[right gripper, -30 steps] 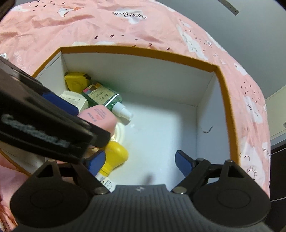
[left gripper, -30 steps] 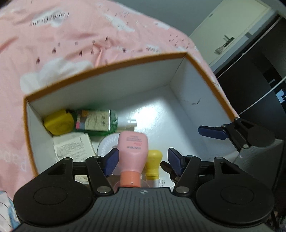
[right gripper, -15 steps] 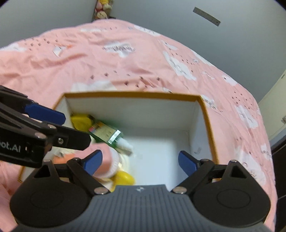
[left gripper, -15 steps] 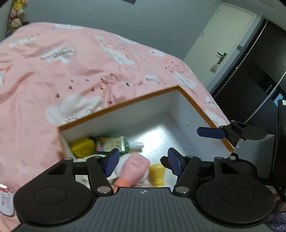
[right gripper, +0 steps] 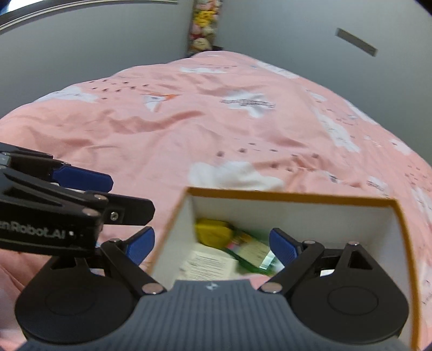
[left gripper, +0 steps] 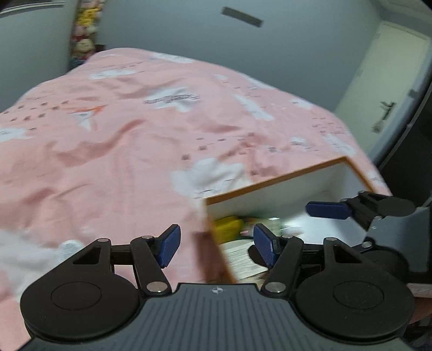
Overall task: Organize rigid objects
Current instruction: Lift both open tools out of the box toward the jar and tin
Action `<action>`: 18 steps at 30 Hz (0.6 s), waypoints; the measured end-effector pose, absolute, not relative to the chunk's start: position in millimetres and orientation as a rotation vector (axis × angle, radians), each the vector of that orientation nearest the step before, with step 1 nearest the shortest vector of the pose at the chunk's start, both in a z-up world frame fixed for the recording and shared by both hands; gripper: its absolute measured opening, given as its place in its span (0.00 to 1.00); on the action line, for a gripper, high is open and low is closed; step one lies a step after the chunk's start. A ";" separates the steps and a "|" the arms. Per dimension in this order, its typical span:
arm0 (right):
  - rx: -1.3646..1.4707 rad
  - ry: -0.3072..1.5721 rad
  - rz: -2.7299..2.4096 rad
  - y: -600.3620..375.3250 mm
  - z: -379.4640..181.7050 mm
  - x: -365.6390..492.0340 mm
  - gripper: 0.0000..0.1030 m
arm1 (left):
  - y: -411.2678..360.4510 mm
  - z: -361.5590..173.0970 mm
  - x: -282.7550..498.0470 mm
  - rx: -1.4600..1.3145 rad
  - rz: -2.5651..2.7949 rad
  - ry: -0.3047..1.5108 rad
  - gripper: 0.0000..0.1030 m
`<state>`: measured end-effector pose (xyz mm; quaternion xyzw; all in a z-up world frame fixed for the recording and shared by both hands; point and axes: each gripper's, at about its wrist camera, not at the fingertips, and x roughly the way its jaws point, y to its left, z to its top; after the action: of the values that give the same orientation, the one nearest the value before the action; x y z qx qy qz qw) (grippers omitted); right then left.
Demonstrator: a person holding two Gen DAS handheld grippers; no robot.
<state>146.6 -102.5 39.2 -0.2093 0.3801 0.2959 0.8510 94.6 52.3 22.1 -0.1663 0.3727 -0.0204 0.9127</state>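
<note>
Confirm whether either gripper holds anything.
No: the left gripper and right gripper both stand open and empty above the orange-rimmed white box.

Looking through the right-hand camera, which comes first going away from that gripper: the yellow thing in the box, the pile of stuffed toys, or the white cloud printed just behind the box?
From the right gripper outward:
1. Yellow item, inside the box, at its left end, just ahead of the fingers.
2. White cloud print, on the pink bedspread just past the box's far rim.
3. Stuffed toys, far back against the wall, beyond the bed.
</note>
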 end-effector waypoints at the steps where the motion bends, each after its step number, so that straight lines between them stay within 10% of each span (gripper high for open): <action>1: -0.438 0.807 0.638 -96.4 38.0 146.3 0.88 | 59.2 18.4 92.4 -0.344 -0.023 0.778 0.71; 18: -0.569 0.948 0.827 4.9 -32.8 137.2 0.78 | 131.4 -40.8 70.1 -0.339 0.178 0.970 0.69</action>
<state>137.2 4.9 -32.8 -0.2625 0.4373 0.3812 0.7710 70.1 131.4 -40.8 -0.1618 0.4634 0.0851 0.8671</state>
